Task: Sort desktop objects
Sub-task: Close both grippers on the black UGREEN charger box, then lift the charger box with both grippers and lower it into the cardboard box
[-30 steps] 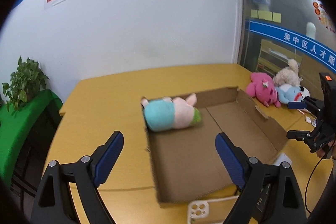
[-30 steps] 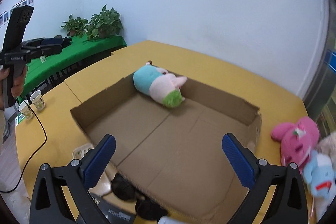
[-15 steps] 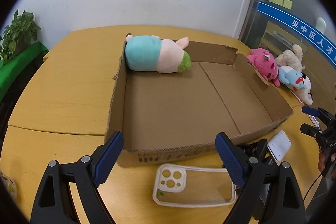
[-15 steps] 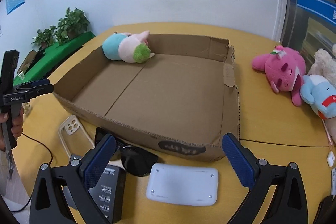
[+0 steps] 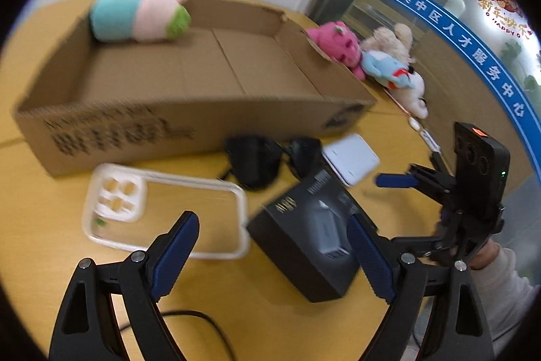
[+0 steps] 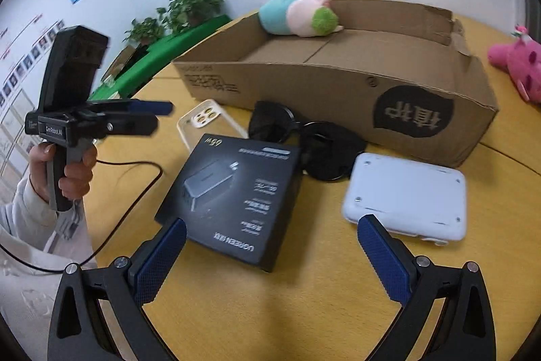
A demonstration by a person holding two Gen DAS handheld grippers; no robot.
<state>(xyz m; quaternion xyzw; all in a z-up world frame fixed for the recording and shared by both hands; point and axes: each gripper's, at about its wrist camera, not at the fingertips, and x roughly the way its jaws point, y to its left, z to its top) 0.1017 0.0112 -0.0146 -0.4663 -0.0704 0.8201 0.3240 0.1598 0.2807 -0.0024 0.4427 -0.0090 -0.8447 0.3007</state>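
While both grippers hang over the yellow wooden table (image 6: 304, 310), the long shallow brown cardboard box (image 6: 338, 83) is the landmark, lying open across the table's far side. At the box's far left corner a teal, pink and green plush toy (image 6: 297, 16) rests against the wall. Off the box's right end lies a heap of plush toys, a bright pink one (image 5: 338, 44), a light blue one (image 5: 383, 68) and a cream one (image 5: 394, 38). In front of the box's near wall sit a black rectangular charger carton with white printing (image 6: 233, 192), a flat pale-grey rounded plastic case (image 6: 409, 192) to its right, a clear phone case with a white rim (image 5: 162, 208) to its left, and black sunglasses (image 6: 304, 137) touching the box's near wall. The left gripper (image 5: 270, 252) has its blue-padded fingers spread wide, above the phone case and the carton's edge, holding nothing. The right gripper (image 6: 270, 259) is likewise spread apart and unloaded, above the carton and the grey case.
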